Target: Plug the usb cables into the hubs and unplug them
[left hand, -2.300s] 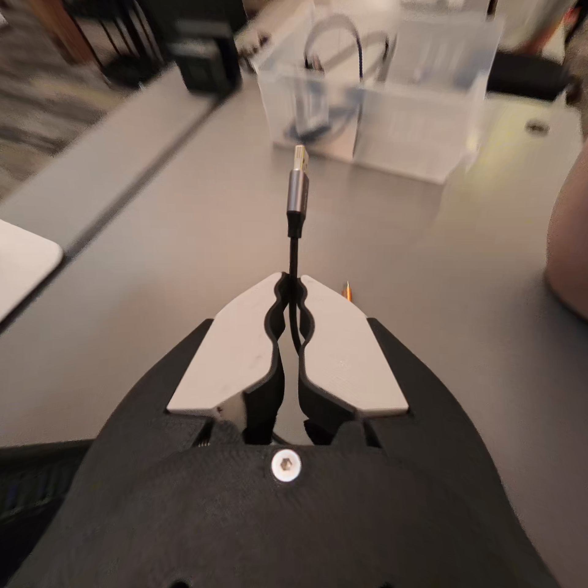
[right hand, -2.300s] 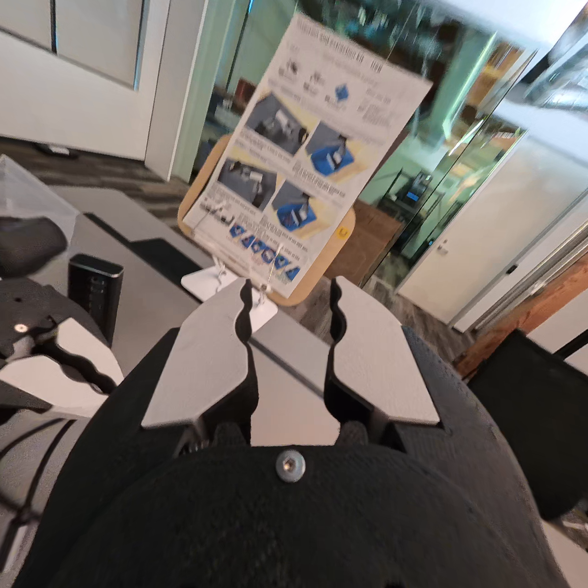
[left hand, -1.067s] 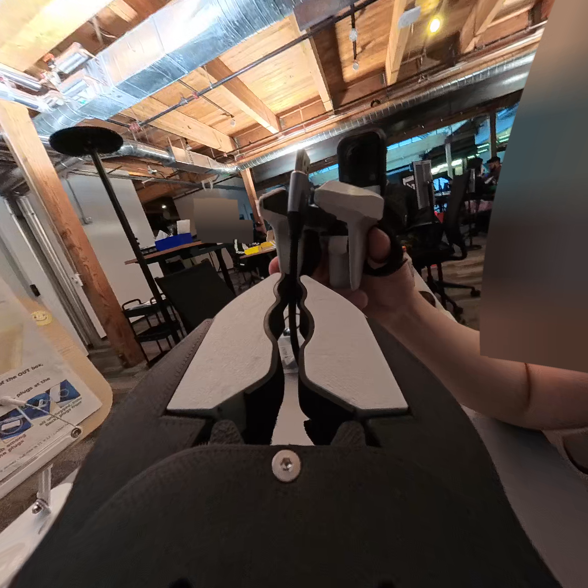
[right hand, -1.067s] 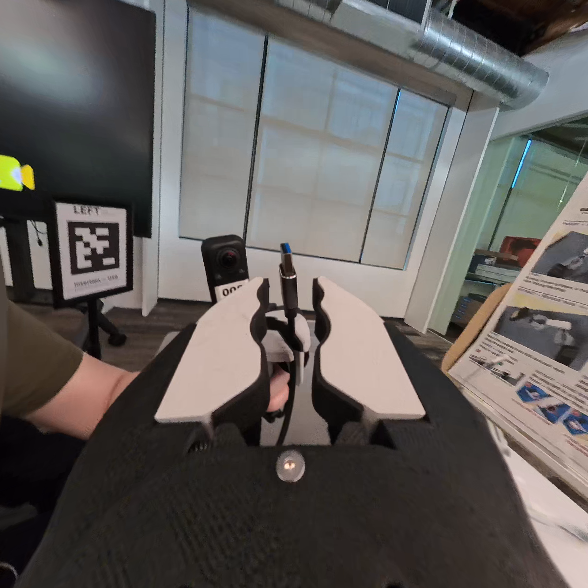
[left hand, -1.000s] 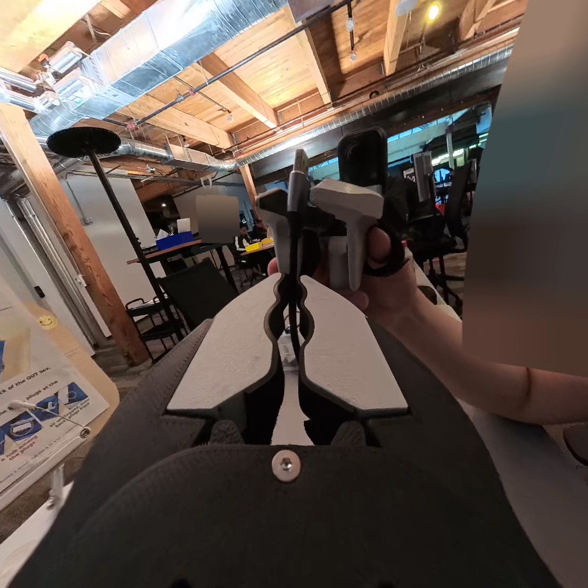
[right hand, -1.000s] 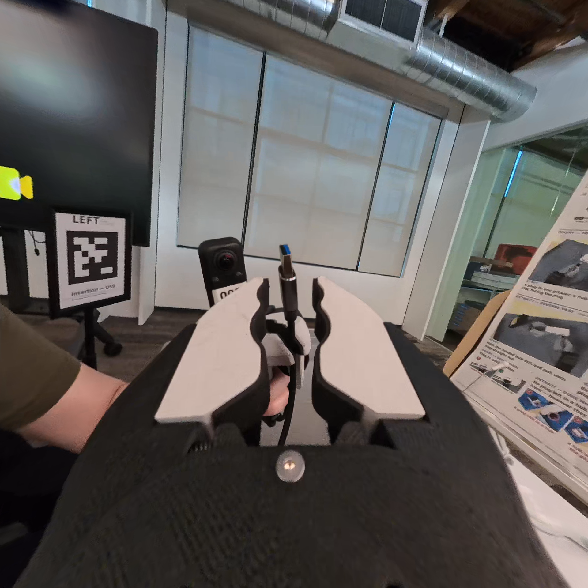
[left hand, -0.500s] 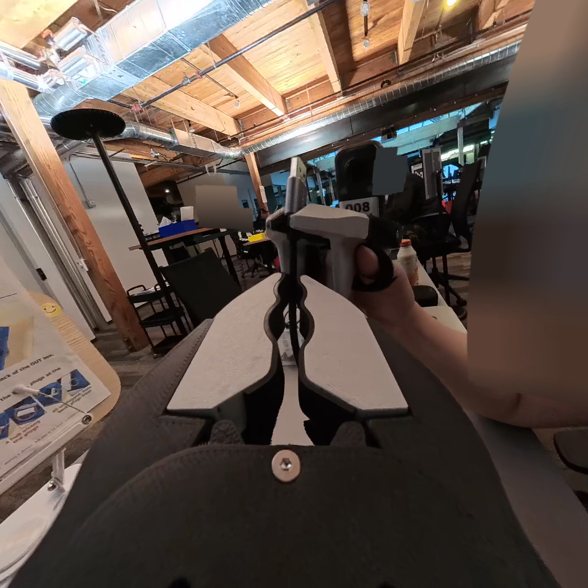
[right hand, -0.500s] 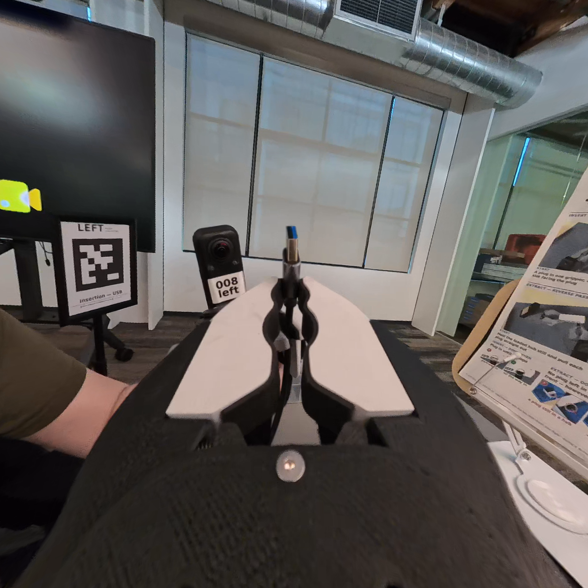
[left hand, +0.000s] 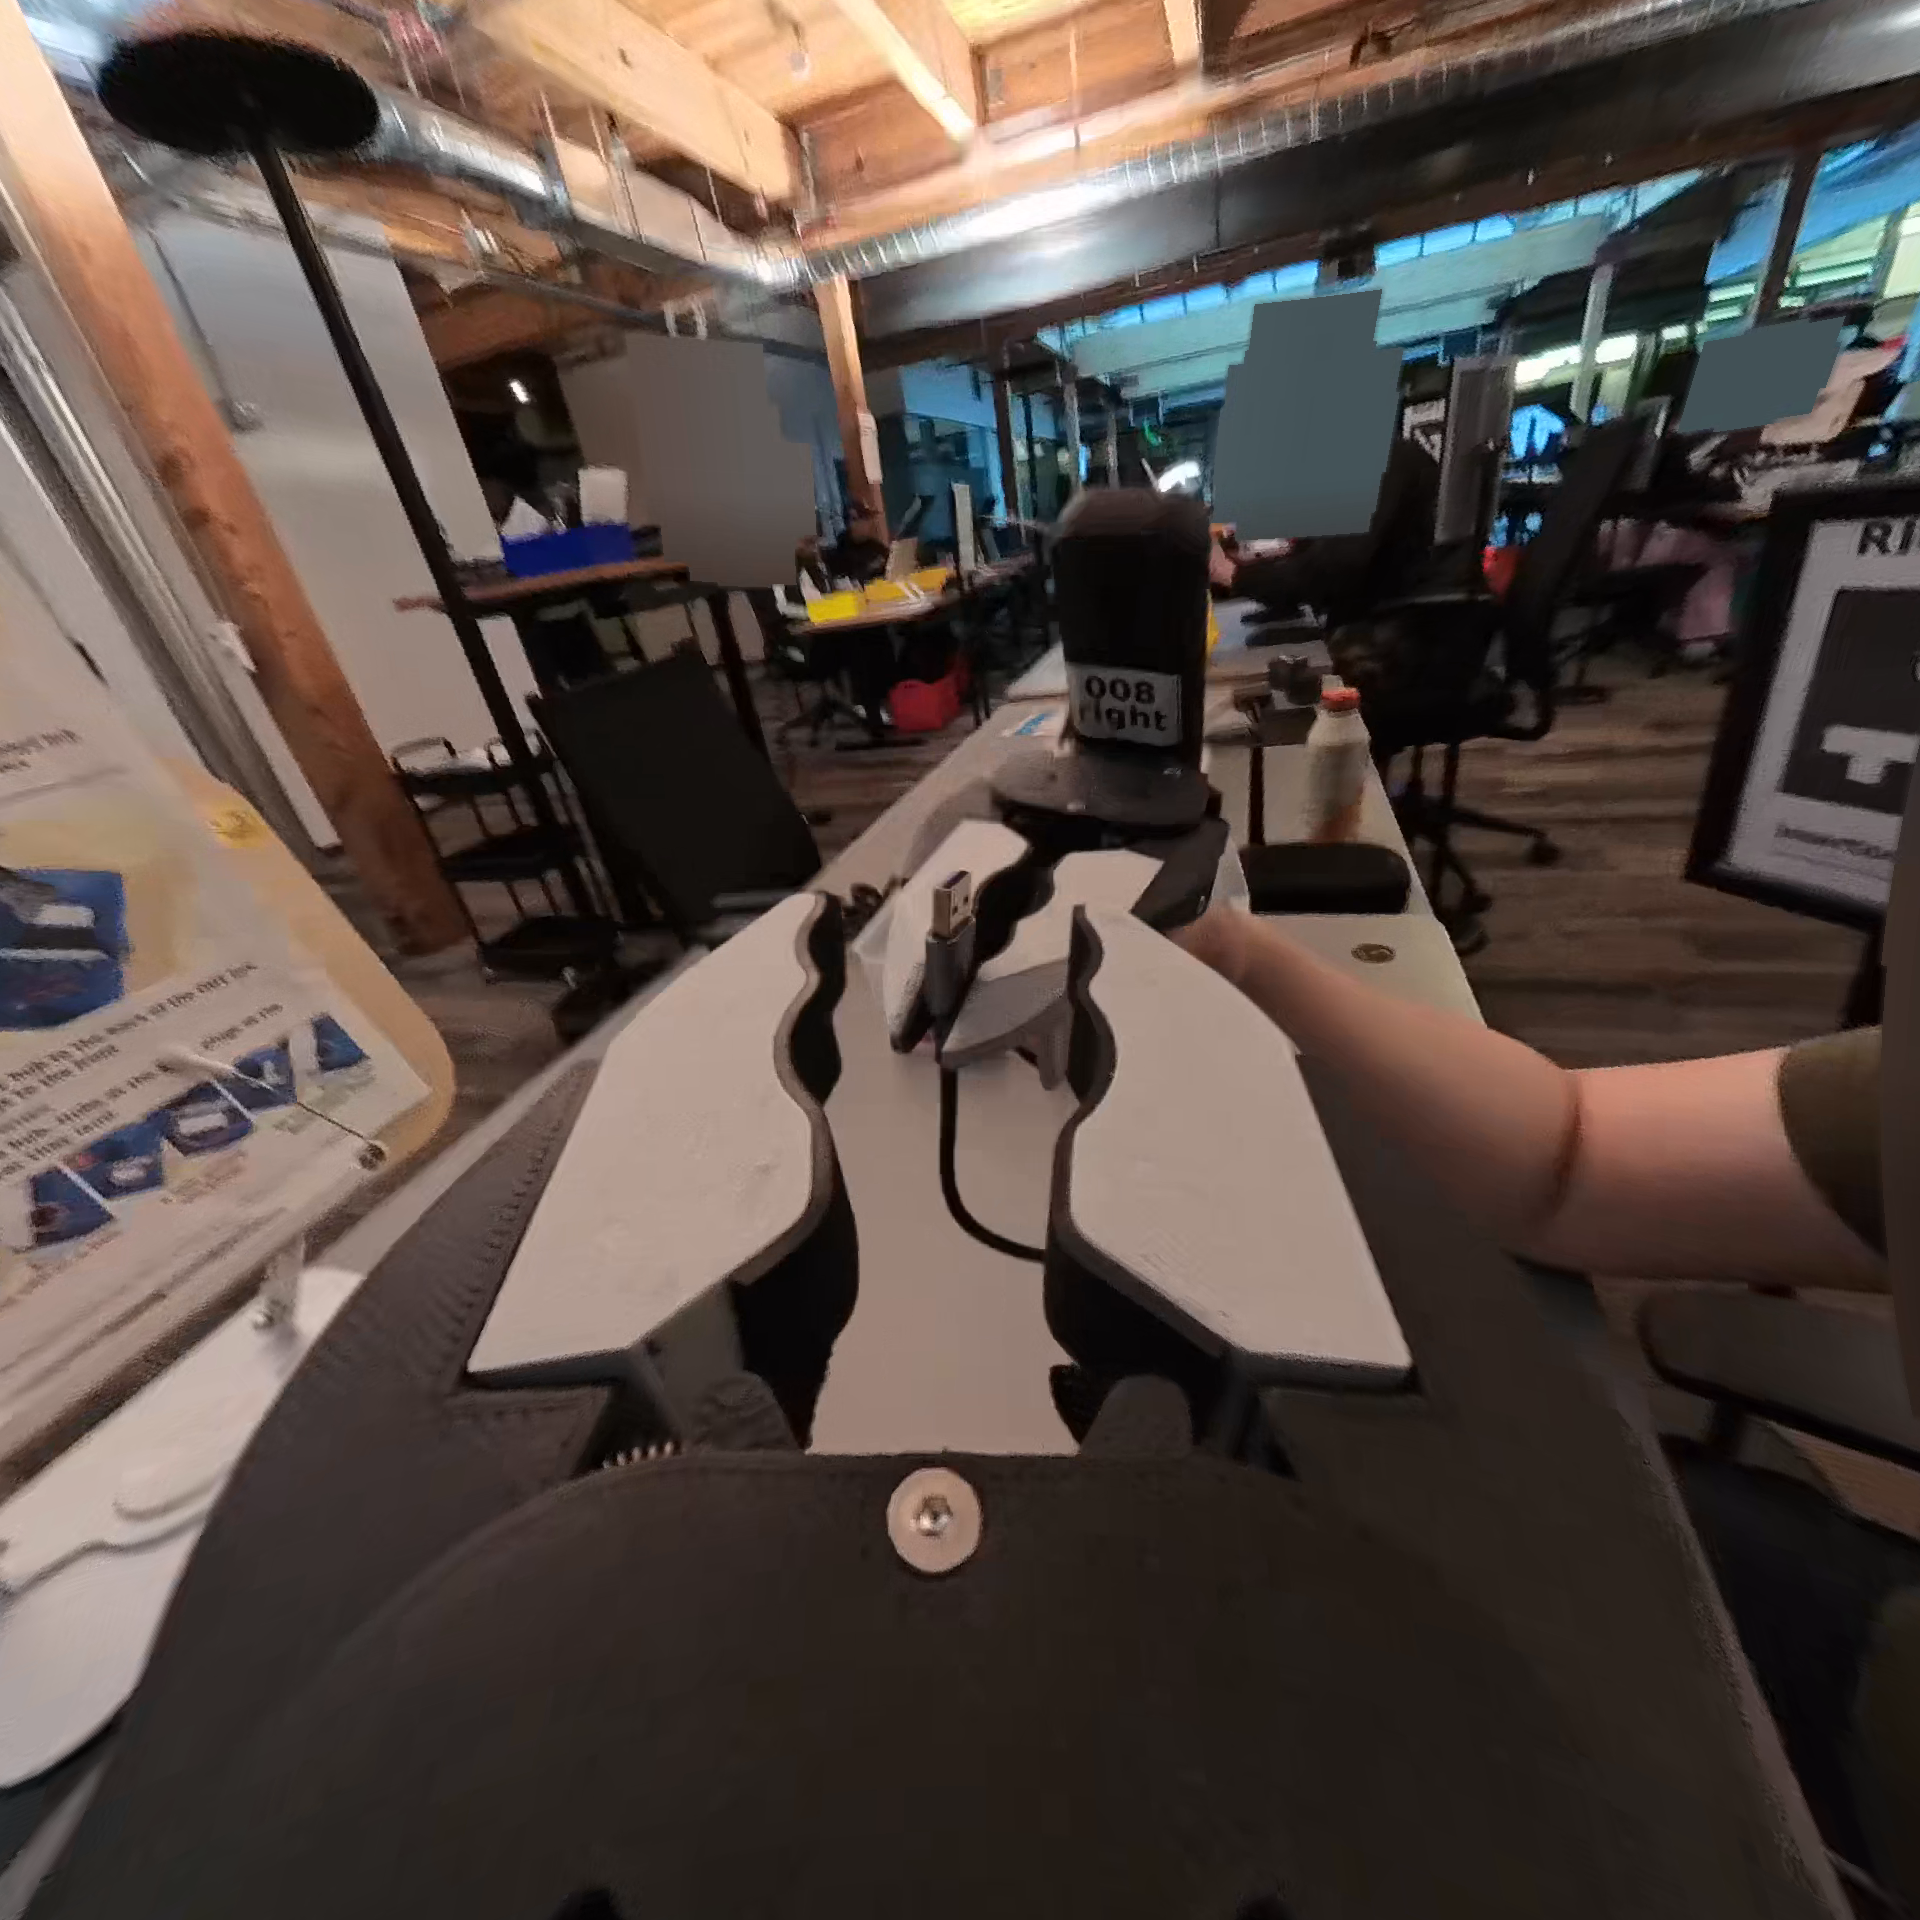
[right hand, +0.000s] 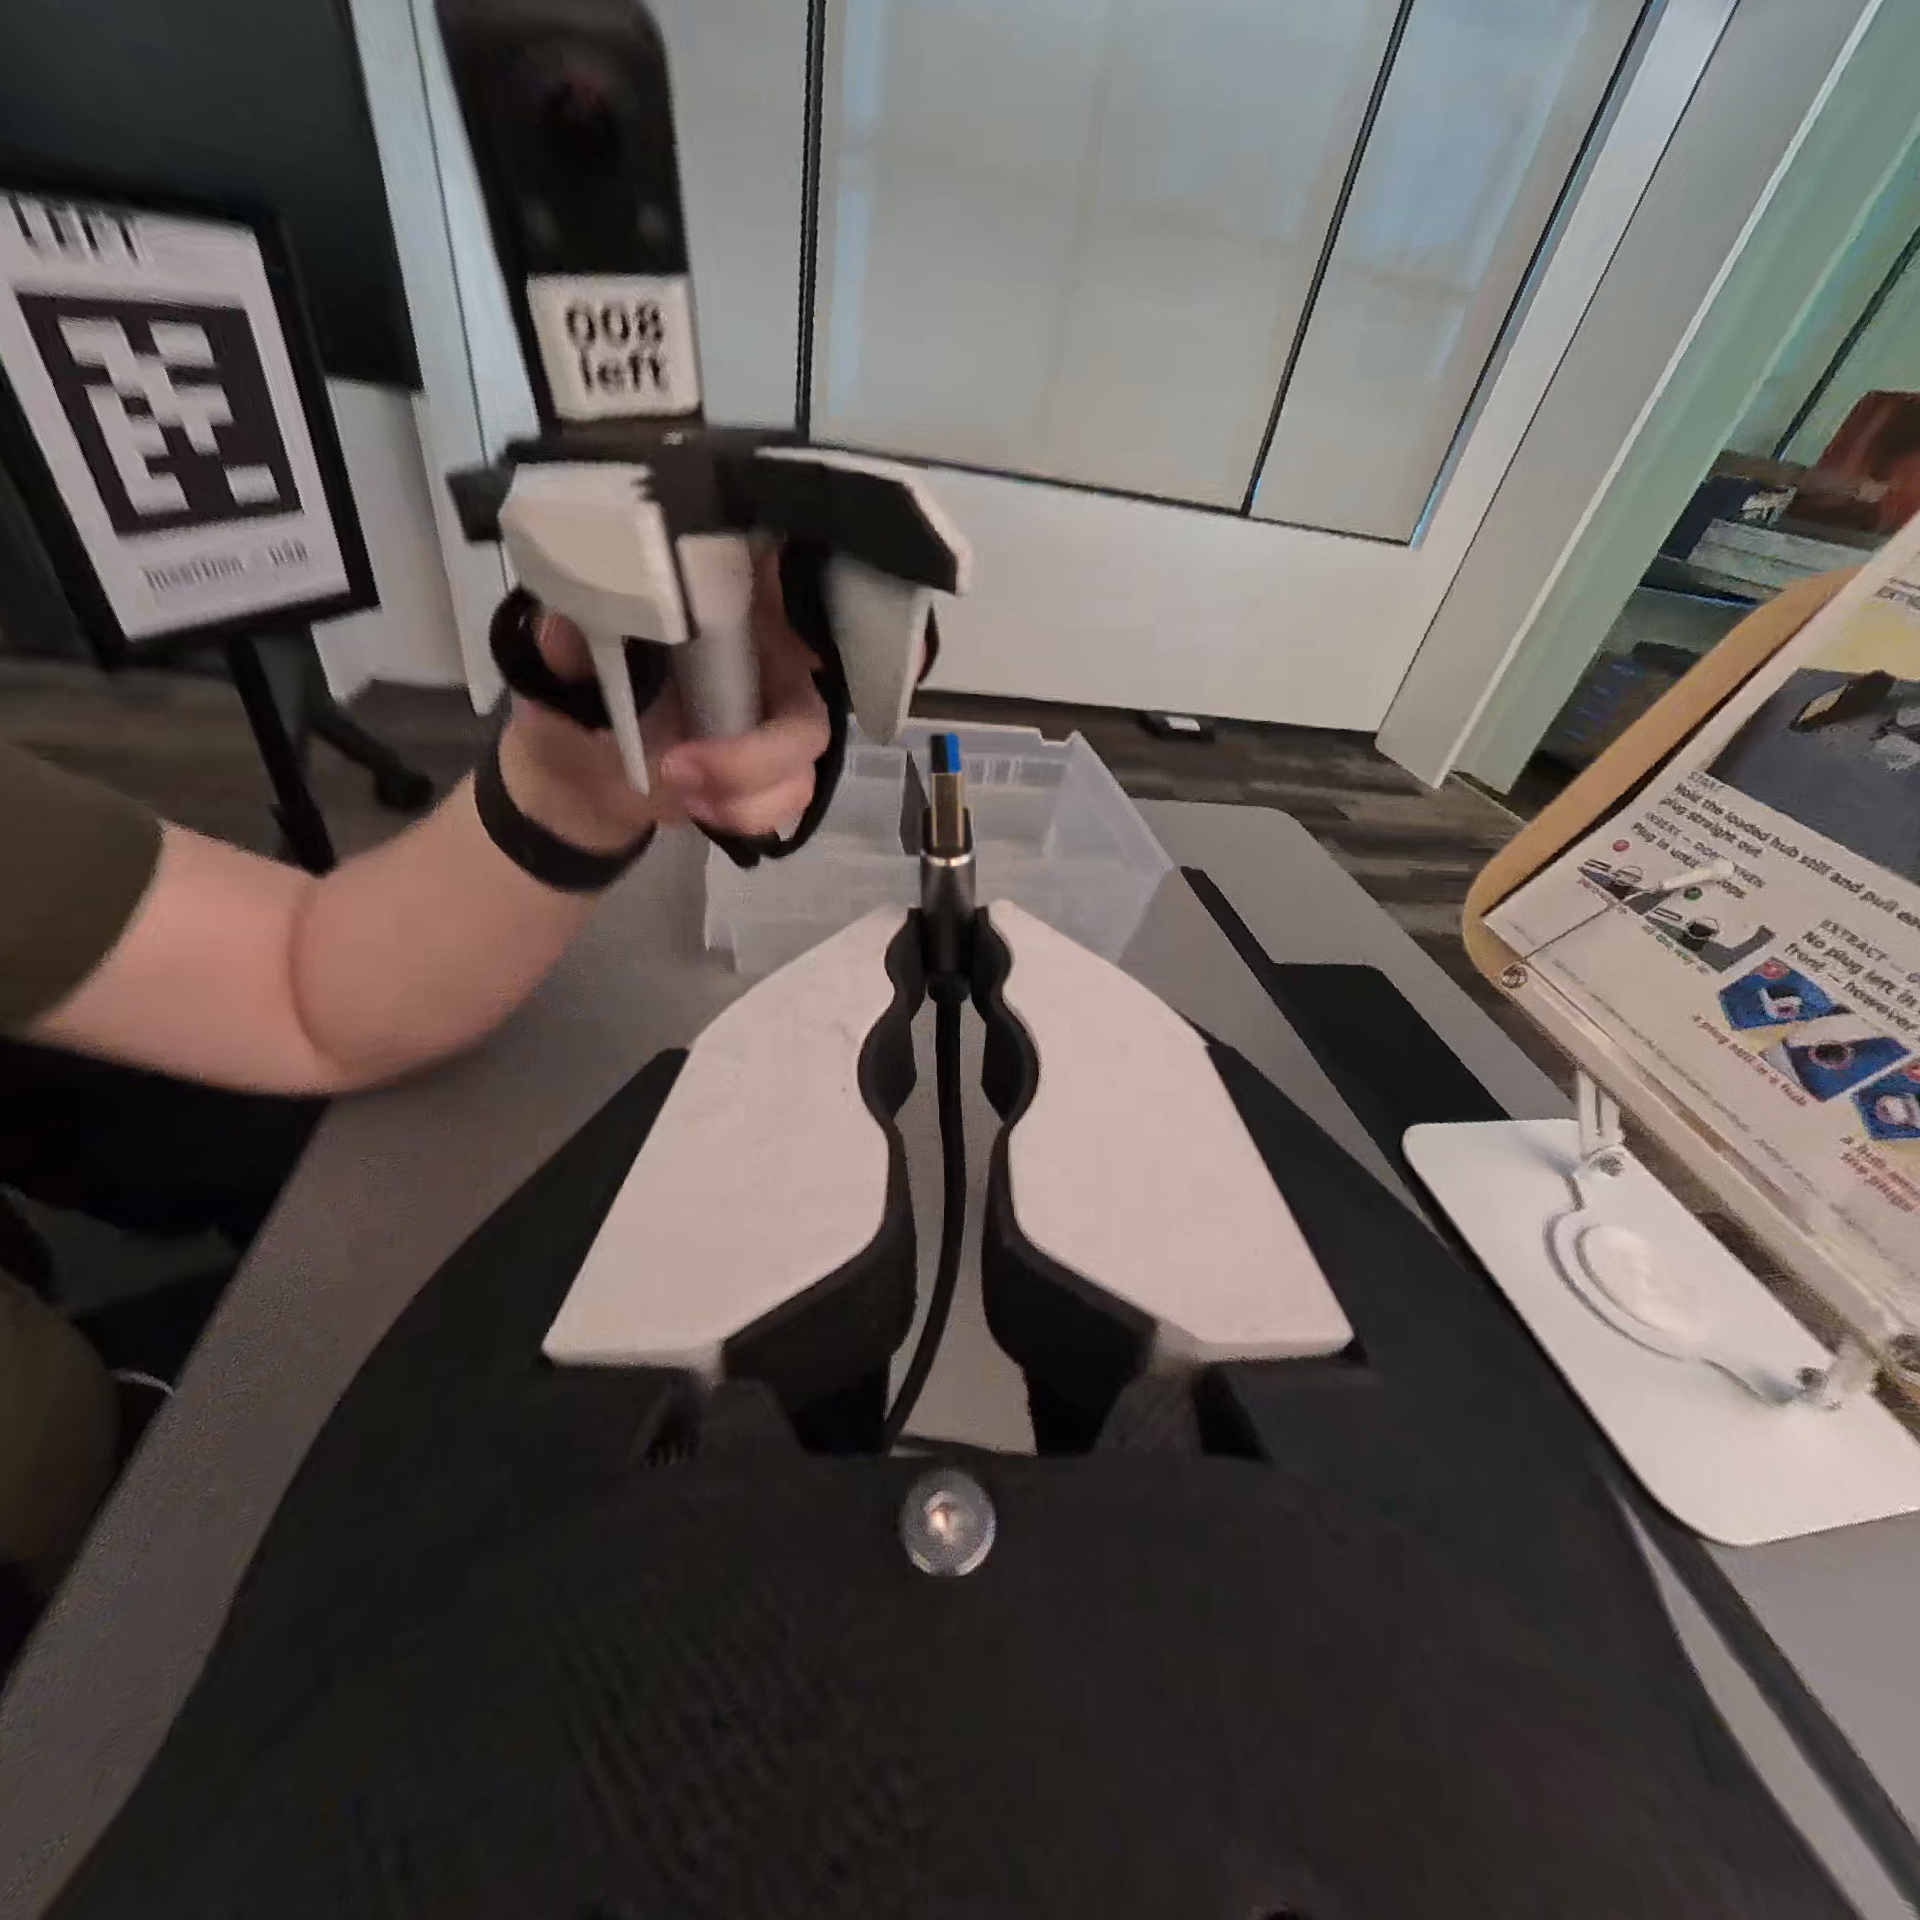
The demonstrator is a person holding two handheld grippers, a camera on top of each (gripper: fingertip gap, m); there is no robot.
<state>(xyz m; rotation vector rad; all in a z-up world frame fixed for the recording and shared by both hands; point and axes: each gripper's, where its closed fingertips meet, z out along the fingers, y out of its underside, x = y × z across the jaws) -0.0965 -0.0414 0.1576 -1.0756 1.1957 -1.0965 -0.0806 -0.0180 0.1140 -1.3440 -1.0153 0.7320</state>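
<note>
A black USB cable with a grey plug point(right hand: 948, 831) stands up between my right gripper's fingers. My right gripper point(right hand: 948, 920) is shut on the cable just behind the plug. My left gripper point(left hand: 951, 920) is open and empty. Straight ahead of it, the right gripper's fingers point(left hand: 1003, 1003) pinch the same plug point(left hand: 948, 961), and the cable point(left hand: 951, 1153) hangs down in a loop. In the right wrist view the left gripper point(right hand: 727, 603) is held in a hand, open, above and left of the plug. No hub is in view.
A clear plastic box point(right hand: 1049, 821) sits on the grey table point(right hand: 416, 1143) behind the plug. An instruction board point(right hand: 1714, 935) on a white stand base point(right hand: 1662, 1351) stands to the right. A marker sign point(right hand: 156, 416) stands at the left. A bottle point(left hand: 1335, 769) stands far down the table. Spacing between my two grippers at the tips: around 6 cm.
My left gripper has opened and let go of the cable, which my right gripper now holds alone. Both grippers have tilted down toward the table and drawn apart.
</note>
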